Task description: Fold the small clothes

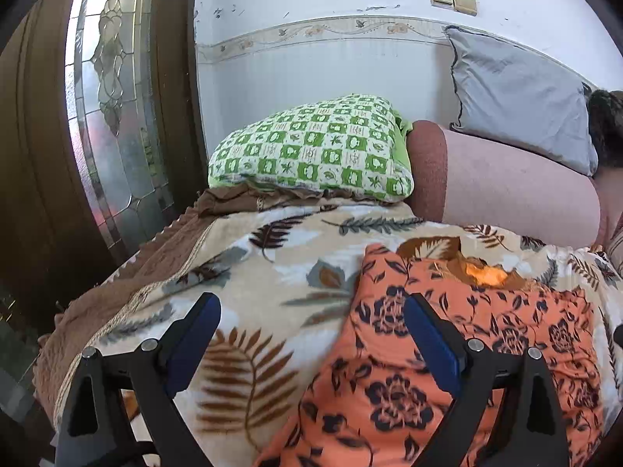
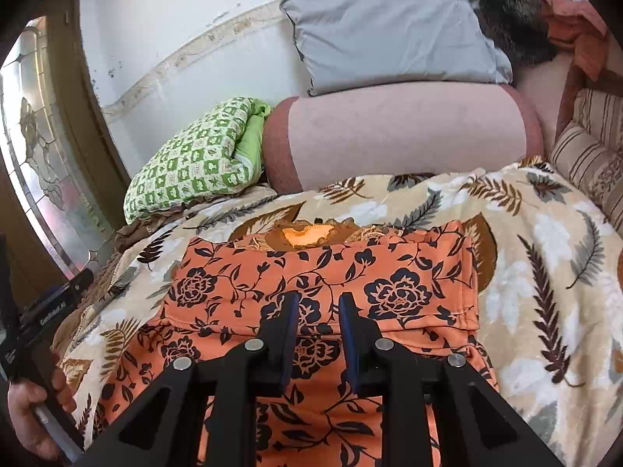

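An orange garment with dark flowers (image 2: 323,284) lies flat on a leaf-print blanket (image 2: 545,272), its neckline at the far end. It also shows in the left wrist view (image 1: 467,350). My left gripper (image 1: 311,303) is open wide and empty, hovering over the garment's left edge, one finger above the blanket and one above the cloth. My right gripper (image 2: 318,299) hovers over the garment's middle, its jaws narrowly apart with nothing between them. The left gripper's body and the hand that holds it show at the left of the right wrist view (image 2: 43,350).
A green checked pillow (image 1: 311,148), a pink bolster (image 2: 409,132) and a grey pillow (image 2: 389,35) lie at the far end against the wall. A striped cushion (image 2: 592,163) is at the right. A glass-panelled door (image 1: 109,116) stands at the left.
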Available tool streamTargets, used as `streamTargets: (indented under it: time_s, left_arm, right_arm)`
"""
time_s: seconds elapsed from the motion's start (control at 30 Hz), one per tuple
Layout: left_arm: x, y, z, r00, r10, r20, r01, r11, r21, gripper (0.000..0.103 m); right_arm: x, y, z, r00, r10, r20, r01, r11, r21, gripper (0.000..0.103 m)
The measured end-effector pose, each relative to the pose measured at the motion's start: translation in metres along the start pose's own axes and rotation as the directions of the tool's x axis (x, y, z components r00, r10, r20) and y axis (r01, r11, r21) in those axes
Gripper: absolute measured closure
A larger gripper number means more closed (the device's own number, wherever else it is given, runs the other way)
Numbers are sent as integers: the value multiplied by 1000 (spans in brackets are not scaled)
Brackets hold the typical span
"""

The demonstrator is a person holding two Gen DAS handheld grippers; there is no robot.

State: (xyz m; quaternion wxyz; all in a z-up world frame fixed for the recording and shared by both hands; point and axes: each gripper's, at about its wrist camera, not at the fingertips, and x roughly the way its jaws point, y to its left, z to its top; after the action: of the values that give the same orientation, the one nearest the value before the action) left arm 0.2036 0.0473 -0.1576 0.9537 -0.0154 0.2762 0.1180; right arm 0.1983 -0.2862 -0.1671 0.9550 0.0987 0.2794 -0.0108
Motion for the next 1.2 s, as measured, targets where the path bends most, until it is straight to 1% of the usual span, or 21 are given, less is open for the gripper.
streamTargets:
  time_s: [0.13, 0.2, 0.27, 0.33, 0.4, 0.5, 0.6, 0.63, 0.67, 0.7, 0.73, 0.77, 0.83, 0.87, 0.9, 0.93, 0.97, 1.03, 1.07, 1.1, 1.2]
  left_arm:
    - [-19, 4, -16, 1000, 15, -26, -15, 1000, 16, 8]
    - [-31, 4, -33, 999, 15, -46, -13, 999, 40, 8]
    - [-40, 2, -56, 996, -1, -86, 7, 997, 71, 8]
    - [-44, 0, -77, 992, -2, -129, 16, 994, 110, 8]
    - [-44, 0, -93, 985, 25, -168, -2, 991, 131, 8]
    - [-44, 8, -111, 974, 27, -225, -3, 994, 108, 8]
    - [-42, 15, -127, 963, 62, -264, -32, 993, 117, 8]
    - [-40, 16, -133, 957, 69, -281, -36, 992, 121, 8]
    - [-35, 18, -140, 946, 80, -313, -40, 991, 131, 8]
    - [-31, 21, -147, 934, 94, -344, -48, 989, 141, 8]
    - [-24, 24, -155, 916, 108, -387, -53, 987, 149, 8]
    - [-20, 27, -161, 905, 103, -412, -47, 989, 142, 8]
    - [-23, 37, -166, 911, 51, -408, -19, 997, 81, 8]
    - [-24, 41, -167, 908, 43, -417, -16, 998, 67, 8]
    - [-25, 43, -168, 906, 35, -422, -9, 998, 63, 8]
    - [-27, 45, -170, 907, 31, -420, -5, 998, 63, 8]
    - [-29, 45, -170, 910, 29, -415, -3, 998, 63, 8]
    - [-35, 47, -174, 915, 28, -403, 0, 998, 70, 8]
    - [-38, 47, -175, 920, 29, -390, -1, 997, 74, 8]
    - [-42, 46, -177, 923, 27, -384, 4, 997, 79, 8]
    - [-47, 42, -183, 922, 33, -387, 18, 992, 128, 8]
  right_arm:
    - [-19, 1, -7, 1000, 15, 16, -15, 1000, 16, 79]
    - [-29, 2, -16, 1000, 15, 12, -15, 1000, 12, 79]
    - [-36, 2, -23, 1000, 18, 6, -18, 1000, 17, 79]
    - [-40, 1, -32, 1000, 22, -14, -21, 999, 25, 79]
    - [-42, 0, -41, 999, 22, -43, -21, 999, 26, 79]
    - [-43, -1, -61, 995, 2, -100, -1, 1000, 8, 79]
    - [-42, -4, -81, 987, -7, -162, 8, 1000, 5, 79]
    - [-40, -4, -87, 982, -14, -187, 13, 1000, -2, 79]
    - [-36, -5, -96, 973, -29, -228, 26, 1000, -16, 79]
    - [-34, -5, -103, 966, -38, -255, 34, 999, -23, 79]
    - [-32, -7, -111, 959, -44, -282, 39, 999, -25, 79]
    - [-29, -9, -120, 947, -50, -316, 44, 999, -27, 79]
    - [-18, -11, -141, 908, -82, -412, 64, 996, -57, 79]
    - [-16, -14, -152, 897, -93, -431, 68, 995, -73, 79]
    - [-22, -14, -155, 915, -87, -395, 58, 995, -85, 79]
    - [-26, -13, -157, 919, -89, -385, 53, 993, -103, 79]
    - [-28, -13, -159, 914, -91, -396, 48, 992, -118, 79]
    - [-36, -17, -164, 916, -80, -393, 37, 992, -117, 79]
    - [-39, -21, -166, 915, -73, -396, 34, 994, -106, 79]
    - [-43, -26, -168, 916, -62, -396, 29, 996, -89, 79]
    - [-52, -34, -175, 908, -55, -415, 34, 998, -59, 78]
